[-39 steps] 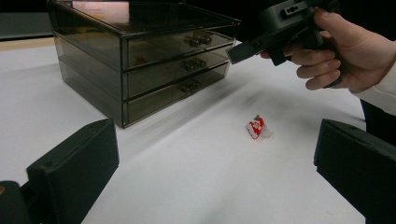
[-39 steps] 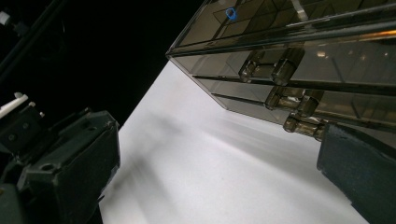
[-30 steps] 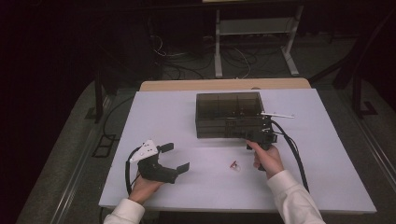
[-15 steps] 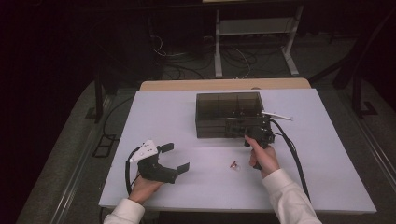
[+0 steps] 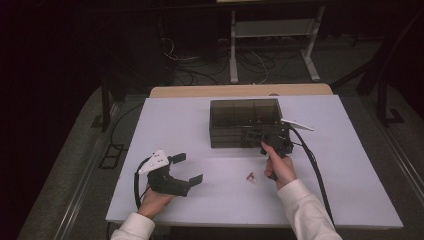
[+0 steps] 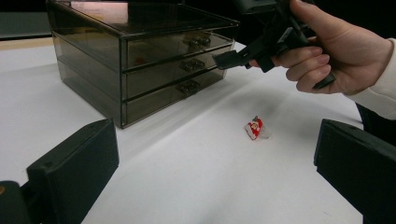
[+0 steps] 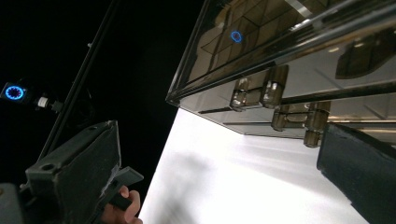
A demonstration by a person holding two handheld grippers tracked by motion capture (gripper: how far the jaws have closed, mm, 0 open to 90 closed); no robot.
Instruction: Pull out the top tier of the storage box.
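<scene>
Right now the right tongs [image 5: 257, 136] are hovering at the front face of the smoky, see-through plastic three-drawer cabinet [image 5: 244, 112], which is standing toward the far middle of the white tabletop [image 5: 165, 125]. In the right gripper view the small clear drawer handles [image 7: 254, 92] are lying just ahead and a little to the upper right of the tongs, between the two black jaws, which are standing wide apart and gripping nothing. The cabinet's long axis is running across the tabletop, its drawers facing the person. The right hand [image 5: 279, 167] is much the nearer one; the left tongs [image 5: 187, 167] are resting well apart at the near left, jaws wide and empty. A small red-and-white wrapped sweet [image 5: 250, 177] is lying on the tabletop just beside the right hand.
</scene>
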